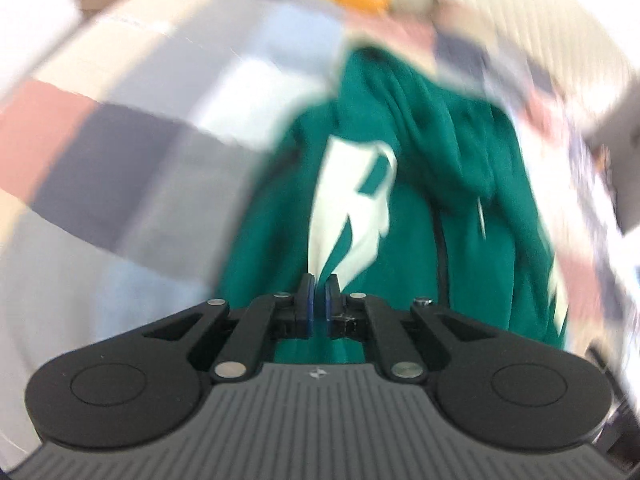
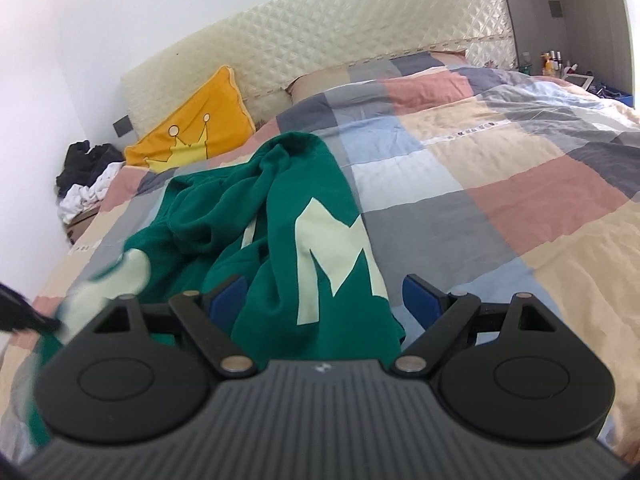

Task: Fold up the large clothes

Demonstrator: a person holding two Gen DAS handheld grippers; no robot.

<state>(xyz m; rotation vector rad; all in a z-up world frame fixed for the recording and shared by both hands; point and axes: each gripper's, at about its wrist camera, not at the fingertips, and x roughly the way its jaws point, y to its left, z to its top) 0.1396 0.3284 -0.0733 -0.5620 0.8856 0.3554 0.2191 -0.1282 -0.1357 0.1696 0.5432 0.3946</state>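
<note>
A green hoodie (image 1: pixel 420 184) with large pale letters lies crumpled on a checked quilt (image 1: pixel 132 152). In the blurred left wrist view my left gripper (image 1: pixel 320 296) has its blue pads almost together, pinching a thin fold at the hoodie's near edge. The right wrist view shows the hoodie (image 2: pixel 280 200) running from the near edge toward the pillow, with a pale "M" facing up. My right gripper (image 2: pixel 324 300) stands open, its blue pads on either side of the hoodie's near hem without pressing it. At the far left of that view, a dark blurred tip of the left gripper (image 2: pixel 48 322) holds smeared pale-and-green cloth.
An orange crown pillow (image 2: pixel 192 128) leans on the quilted cream headboard (image 2: pixel 340 28). A heap of dark and white clothes (image 2: pixel 88 176) lies beside the bed at the left. Bottles (image 2: pixel 552 60) stand on a stand at the far right. The quilt (image 2: pixel 500 168) stretches flat to the right.
</note>
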